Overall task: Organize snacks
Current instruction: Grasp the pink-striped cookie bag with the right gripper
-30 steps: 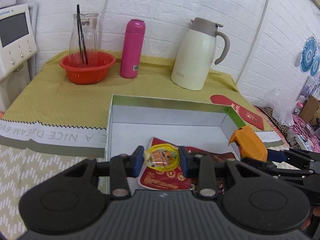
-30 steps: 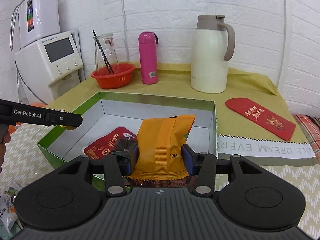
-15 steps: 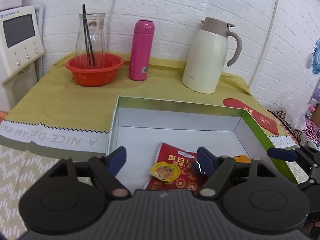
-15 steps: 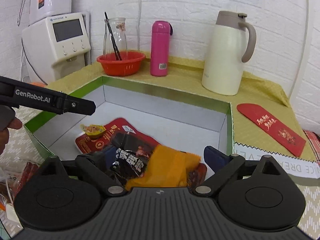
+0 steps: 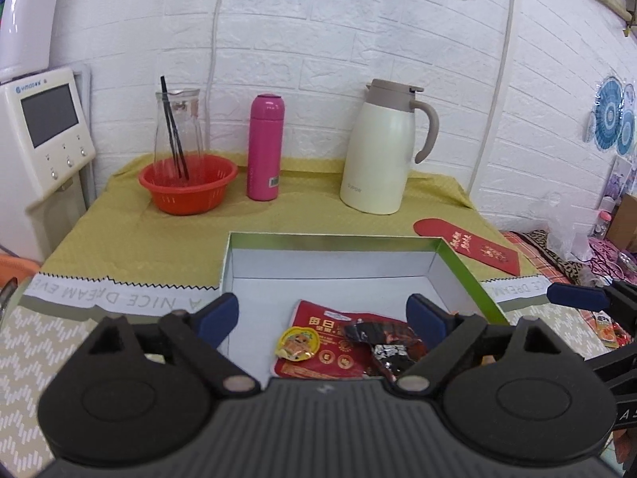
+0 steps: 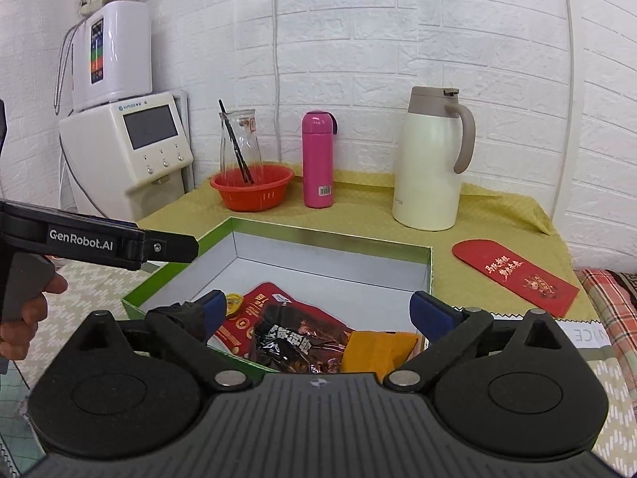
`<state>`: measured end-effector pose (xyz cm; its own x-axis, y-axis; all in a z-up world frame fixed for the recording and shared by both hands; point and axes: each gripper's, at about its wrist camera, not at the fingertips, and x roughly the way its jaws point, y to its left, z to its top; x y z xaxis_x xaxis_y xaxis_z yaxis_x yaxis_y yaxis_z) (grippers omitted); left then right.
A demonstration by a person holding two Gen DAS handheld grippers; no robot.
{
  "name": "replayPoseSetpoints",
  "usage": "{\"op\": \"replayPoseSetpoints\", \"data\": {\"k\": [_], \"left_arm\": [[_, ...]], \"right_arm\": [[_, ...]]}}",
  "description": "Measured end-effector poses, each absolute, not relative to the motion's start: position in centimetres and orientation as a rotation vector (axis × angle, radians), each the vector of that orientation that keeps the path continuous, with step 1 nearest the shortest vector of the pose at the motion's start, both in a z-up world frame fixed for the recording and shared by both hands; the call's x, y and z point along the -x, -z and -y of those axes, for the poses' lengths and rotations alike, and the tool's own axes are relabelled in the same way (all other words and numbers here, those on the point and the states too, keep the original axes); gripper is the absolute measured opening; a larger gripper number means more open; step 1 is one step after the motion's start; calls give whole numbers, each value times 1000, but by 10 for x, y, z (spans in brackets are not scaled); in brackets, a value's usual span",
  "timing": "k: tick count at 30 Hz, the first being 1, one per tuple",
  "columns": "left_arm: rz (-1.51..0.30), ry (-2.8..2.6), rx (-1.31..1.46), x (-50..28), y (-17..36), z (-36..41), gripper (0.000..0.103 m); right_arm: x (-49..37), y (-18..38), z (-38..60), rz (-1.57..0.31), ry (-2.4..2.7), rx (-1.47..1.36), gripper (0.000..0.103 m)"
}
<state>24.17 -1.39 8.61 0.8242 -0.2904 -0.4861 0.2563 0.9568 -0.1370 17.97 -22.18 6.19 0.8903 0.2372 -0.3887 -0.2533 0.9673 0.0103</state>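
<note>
surface: yellow tablecloth [image 5: 119,235] | room: white brick wall [image 5: 338,40] | left hand-held gripper [image 5: 324,312] just spread, empty | right hand-held gripper [image 6: 318,310] wide, empty

The orange packet [image 6: 378,352] lies partly hidden behind the right gripper's body, as does the near wall of the green box [image 6: 167,279]. The dark snack packet [image 5: 382,342] has print too small to read. At the right edge, a small packet [image 5: 607,328], possibly another snack, is half hidden.
</note>
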Motion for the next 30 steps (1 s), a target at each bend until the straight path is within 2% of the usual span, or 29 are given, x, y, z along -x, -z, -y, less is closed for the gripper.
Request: {"op": "replayPoseSetpoints", "data": {"k": [9,16,23,30], "left_arm": [[-494,371,67,-162,-104,17,90],[-533,435,104,-108,-76,12,90],[-607,462,142,-76,-37,9,90],[-615,451,114,-67,-30,3,90]], "right_arm": [[-98,-83,220,-280,-289,89,103],[-49,-56,233,-286,-206,109,103],[-54,-13,237,-418,-149,123,103],[-94,6,240,-455,-122,36,103]]}}
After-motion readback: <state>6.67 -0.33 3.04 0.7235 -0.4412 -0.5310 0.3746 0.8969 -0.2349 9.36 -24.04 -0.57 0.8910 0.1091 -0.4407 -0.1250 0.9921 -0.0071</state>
